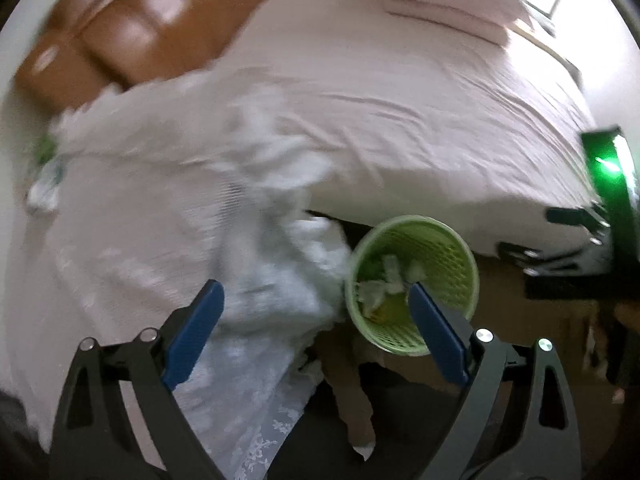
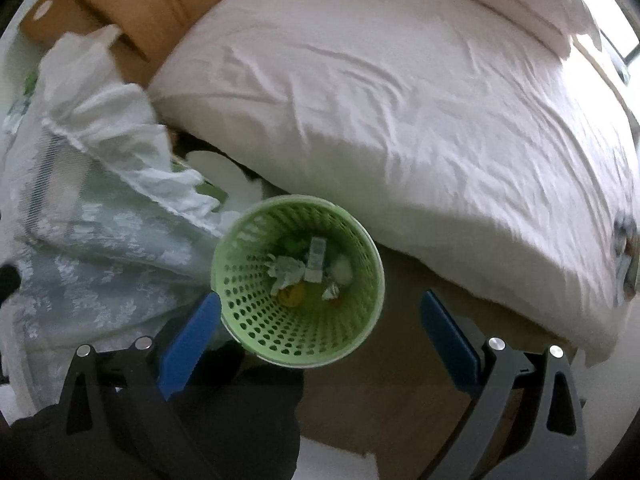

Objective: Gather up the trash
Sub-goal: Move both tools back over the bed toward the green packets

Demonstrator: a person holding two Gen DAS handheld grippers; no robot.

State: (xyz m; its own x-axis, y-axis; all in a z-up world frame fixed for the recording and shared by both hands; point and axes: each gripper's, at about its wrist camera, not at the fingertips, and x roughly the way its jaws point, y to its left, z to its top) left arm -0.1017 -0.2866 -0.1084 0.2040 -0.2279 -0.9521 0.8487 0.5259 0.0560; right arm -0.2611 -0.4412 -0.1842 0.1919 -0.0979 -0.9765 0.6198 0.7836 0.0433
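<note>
A bed [image 2: 420, 128] with a wrinkled pale sheet fills most of both views, pillows [image 1: 448, 4] stacked at its far end and a padded brown headboard [image 1: 132, 32] of glossy leather-like panels beside it. To the left, a heap of white and pale blue lace-patterned fabric [image 2: 100, 248] spills off the bed's edge toward a brown floor [image 2: 392, 380]. On that floor, close against the side of the bed, stands a round green wastebasket [image 2: 298, 280] of perforated plastic, its wall pierced by rows of small holes and narrowing toward the bottom. Inside it lie crumpled white paper scraps [image 2: 286, 272], a small pale rectangular piece and something yellow at the bottom; the details are too small to tell further. The left gripper [image 1: 316, 304] hangs above the fabric and the basket's rim, its blue ribbed pads spread wide with nothing between them. The right gripper [image 2: 320, 316] points down over the basket, its blue pads likewise spread wide, one on each side of the basket in view, and nothing gripped. The left wrist view is blurred.
</note>
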